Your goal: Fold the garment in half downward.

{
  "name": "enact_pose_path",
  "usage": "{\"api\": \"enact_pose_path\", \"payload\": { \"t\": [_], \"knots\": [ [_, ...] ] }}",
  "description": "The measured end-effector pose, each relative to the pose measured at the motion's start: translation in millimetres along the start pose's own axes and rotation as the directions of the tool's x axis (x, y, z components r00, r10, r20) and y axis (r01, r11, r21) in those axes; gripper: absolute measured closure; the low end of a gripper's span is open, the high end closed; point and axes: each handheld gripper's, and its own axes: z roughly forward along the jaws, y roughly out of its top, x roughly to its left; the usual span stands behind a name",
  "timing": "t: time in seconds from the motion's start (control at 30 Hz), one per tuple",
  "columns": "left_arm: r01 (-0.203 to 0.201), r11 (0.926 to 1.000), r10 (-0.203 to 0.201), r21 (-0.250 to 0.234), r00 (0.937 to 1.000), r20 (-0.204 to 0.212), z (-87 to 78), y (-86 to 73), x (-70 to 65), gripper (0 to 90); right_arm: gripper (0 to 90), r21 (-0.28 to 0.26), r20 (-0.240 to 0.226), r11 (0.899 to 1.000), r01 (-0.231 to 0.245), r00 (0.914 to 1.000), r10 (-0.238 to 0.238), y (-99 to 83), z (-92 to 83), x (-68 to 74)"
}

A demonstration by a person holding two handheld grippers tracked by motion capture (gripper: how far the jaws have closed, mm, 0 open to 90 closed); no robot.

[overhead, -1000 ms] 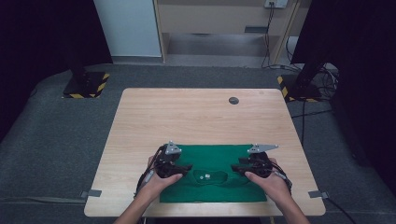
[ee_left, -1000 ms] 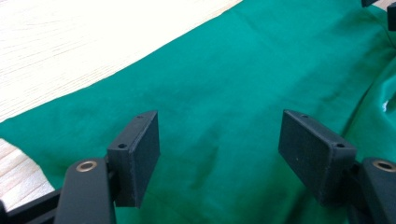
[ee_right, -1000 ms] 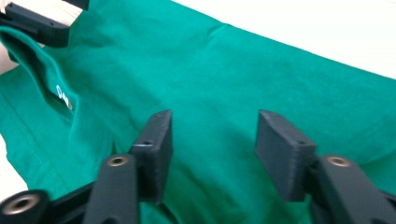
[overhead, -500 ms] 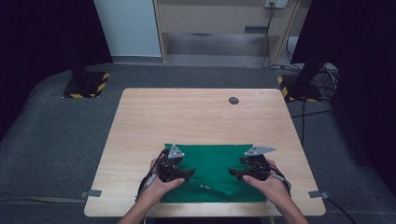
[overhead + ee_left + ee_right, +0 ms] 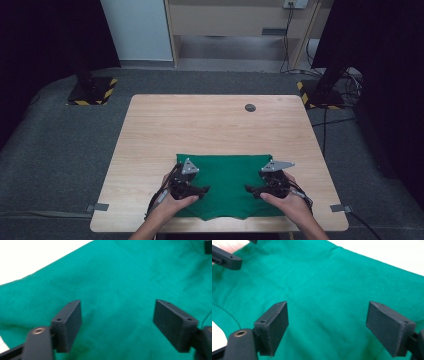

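Fingers [image 5: 67, 325] of the left gripper [image 5: 192, 187] and of the right gripper [image 5: 260, 189] are seen spread wide, having just been opening, with nothing clamped between them. Directly beneath both, the green cloth [image 5: 227, 175] is laid flat at the near edge of the wooden surface [image 5: 210, 125], its long axis running from hand to hand. Soft, matte, faintly creased fabric is shown, equally near to each hand.

We see a light wooden rectangular bench [image 5: 210, 130] at the frame's centre. A flat green cloth [image 5: 227, 175] lies at its lower middle, and a small dark round disc [image 5: 250, 107] sits toward its upper right.
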Motion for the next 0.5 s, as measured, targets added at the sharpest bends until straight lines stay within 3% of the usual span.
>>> {"api": "enact_pose_path", "payload": {
  "t": [0.23,0.37,0.5],
  "knots": [
    [0.016,0.9999,-0.016,0.005,0.9996,-0.022,-1.4,-4.0,-3.5,6.3,5.8,0.019,0.023,1.000,0.016,0.9996,-0.016,-12.5,-0.1,7.2],
    [0.025,0.9997,-0.025,-0.003,0.9994,-0.025,-3.3,-6.0,-2.7,3.3,4.5,0.022,0.028,1.000,0.017,0.9994,-0.018,-16.6,-1.0,8.9],
    [0.016,0.9997,-0.016,0.019,0.9994,-0.030,-0.5,-8.9,-0.5,3.3,4.2,0.038,0.022,0.999,0.016,0.9996,-0.016,-21.9,0.3,12.1]
  ]
}}
